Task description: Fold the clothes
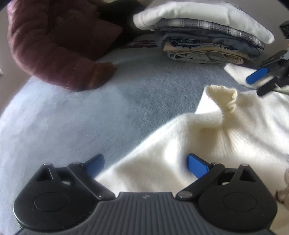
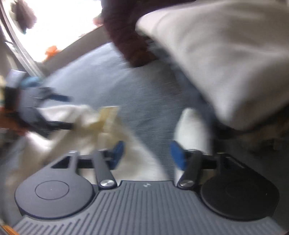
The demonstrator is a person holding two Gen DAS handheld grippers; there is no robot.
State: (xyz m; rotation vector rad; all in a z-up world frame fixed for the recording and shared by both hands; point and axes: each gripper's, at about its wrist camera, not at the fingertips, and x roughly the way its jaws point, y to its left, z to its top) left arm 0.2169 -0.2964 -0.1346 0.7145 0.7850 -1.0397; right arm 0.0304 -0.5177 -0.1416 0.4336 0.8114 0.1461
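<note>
Cream knitwear, a ribbed sweater (image 1: 207,137), lay spread over the near right part of a grey-blue fleecy blanket (image 1: 90,112), with one cuff (image 1: 224,97) bunched and standing up toward the blanket's middle. The left tool (image 1: 145,165) hung over the sweater's near edge with its blue pads wide apart: one pad over the bare blanket, the other over the knit, neither pressing on cloth. The right tool (image 2: 147,153), seen blurred in its own view, also stood with its jaws apart, nothing pinched between them; cream cloth and blanket showed through the gap. In the left wrist view it appeared at the right edge, just above the sweater. Toward the blanket's far right side sat a stack of folded clothes (image 1: 207,43), topped by a white piece (image 1: 198,14) over a plaid one. At the far left lay a maroon quilted garment (image 1: 54,43), its sleeve end resting on the blanket.
</note>
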